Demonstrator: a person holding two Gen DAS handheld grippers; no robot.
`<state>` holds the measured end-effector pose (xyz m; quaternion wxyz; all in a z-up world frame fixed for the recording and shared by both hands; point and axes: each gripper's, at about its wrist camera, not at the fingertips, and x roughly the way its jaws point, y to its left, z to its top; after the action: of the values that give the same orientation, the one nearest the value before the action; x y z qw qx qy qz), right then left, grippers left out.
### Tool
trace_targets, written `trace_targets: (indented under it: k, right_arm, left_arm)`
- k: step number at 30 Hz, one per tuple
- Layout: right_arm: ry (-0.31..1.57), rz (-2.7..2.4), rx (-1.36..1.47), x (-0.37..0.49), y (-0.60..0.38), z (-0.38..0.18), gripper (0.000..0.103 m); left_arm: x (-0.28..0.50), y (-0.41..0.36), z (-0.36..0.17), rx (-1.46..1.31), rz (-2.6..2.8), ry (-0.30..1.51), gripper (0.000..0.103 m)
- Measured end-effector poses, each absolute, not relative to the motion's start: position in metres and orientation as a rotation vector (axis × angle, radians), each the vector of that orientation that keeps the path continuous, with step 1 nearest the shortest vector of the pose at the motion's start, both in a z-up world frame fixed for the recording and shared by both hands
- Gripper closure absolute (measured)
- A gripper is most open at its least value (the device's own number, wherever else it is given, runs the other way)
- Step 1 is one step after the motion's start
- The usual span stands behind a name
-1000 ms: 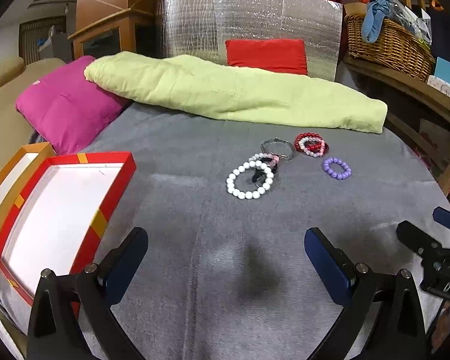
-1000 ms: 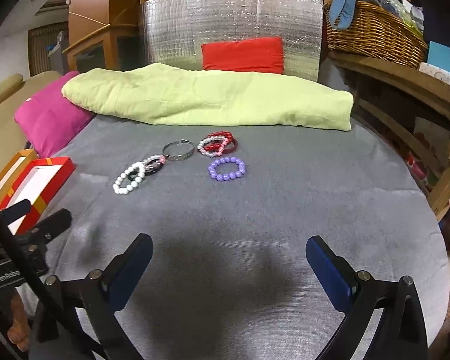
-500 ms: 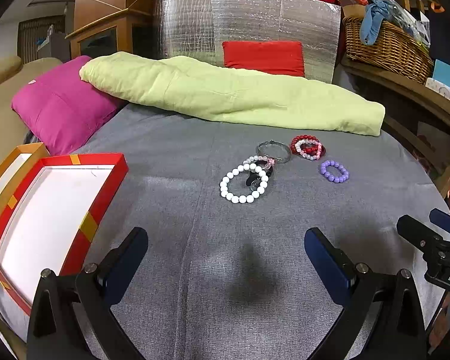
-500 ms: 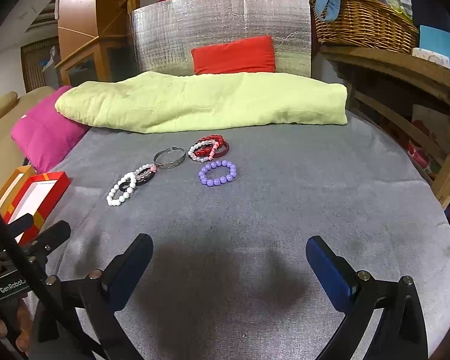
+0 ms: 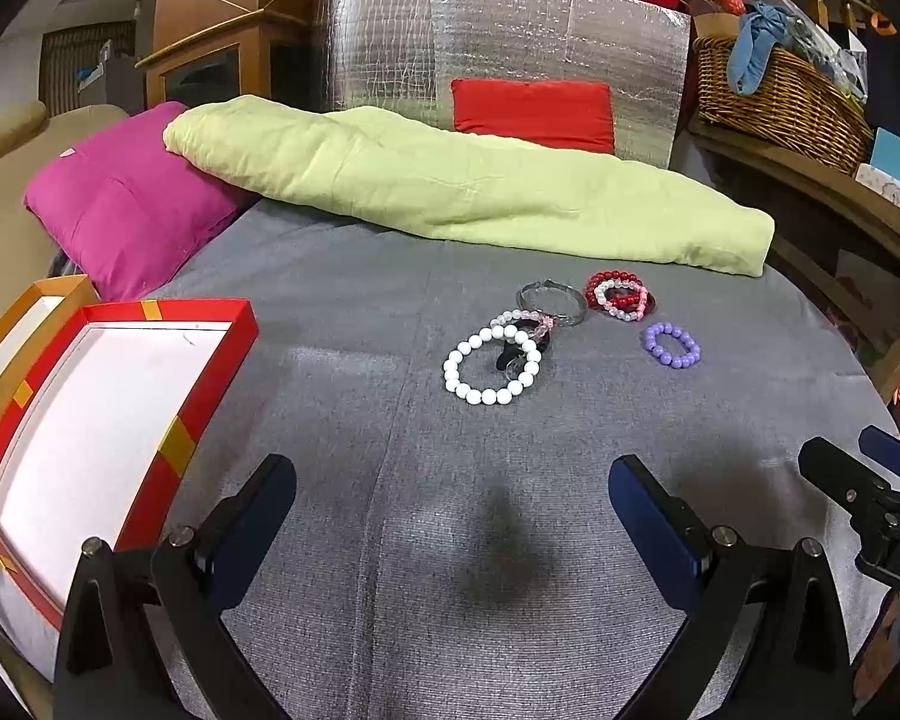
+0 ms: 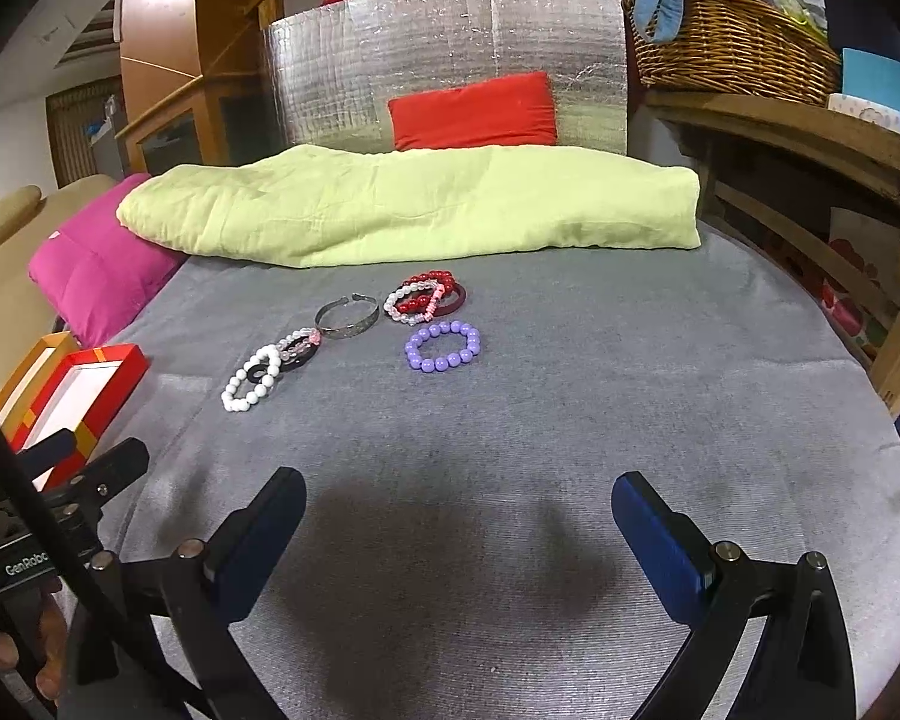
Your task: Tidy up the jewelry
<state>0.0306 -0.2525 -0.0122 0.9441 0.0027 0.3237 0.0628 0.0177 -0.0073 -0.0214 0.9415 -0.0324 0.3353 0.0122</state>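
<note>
Several bracelets lie on the grey cloth: a white bead bracelet [image 5: 491, 365] [image 6: 252, 380], a pink and black one [image 5: 528, 324] [image 6: 299, 345], a silver bangle [image 5: 551, 302] [image 6: 347, 316], a red and pink pile [image 5: 620, 296] [image 6: 426, 299] and a purple bead bracelet [image 5: 671, 345] [image 6: 443, 346]. A red-rimmed white box [image 5: 168, 456] [image 6: 114, 367] lies at the left. My left gripper [image 5: 450, 501] is open and empty, well short of the bracelets. My right gripper [image 6: 459, 507] is open and empty, also short of them.
A light green folded quilt [image 5: 462, 186] and a magenta cushion [image 5: 120, 204] lie behind the bracelets. A silver foil panel [image 5: 498, 42] with a red cushion [image 5: 531, 114] stands at the back. A wicker basket [image 6: 726, 42] sits on a wooden shelf at the right.
Both grippers have drifted slightly forward and tilted, so the bracelets sit a little lower and nearer in both views. The jaws stay open. Nothing on the cloth has moved.
</note>
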Motion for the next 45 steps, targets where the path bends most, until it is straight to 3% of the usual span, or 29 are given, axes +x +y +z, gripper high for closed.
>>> trace_targets:
  k: [32,34,38,41,45]
  right_arm:
    - [0.664,0.135,0.035,0.030,-0.258,-0.012,0.001]
    - [0.684,0.148,0.069,0.034,-0.263,-0.013,0.005]
    - [0.745,0.165,0.116,0.051,-0.268,-0.013,0.026]
    - [0.806,0.155,0.114,0.082,-0.264,-0.013,0.028]
    - [0.916,0.134,0.132,0.140,-0.256,-0.017,0.044]
  left_arm:
    - [0.020,0.005,-0.018,-0.110,0.062,0.683,0.000]
    - [0.021,0.010,-0.020,-0.126,0.082,0.692,0.000]
    - [0.025,0.022,-0.023,-0.177,0.107,0.713,0.000]
    - [0.027,0.025,-0.024,-0.199,0.100,0.721,0.000]
    - [0.029,0.027,-0.026,-0.218,0.089,0.733,0.000]
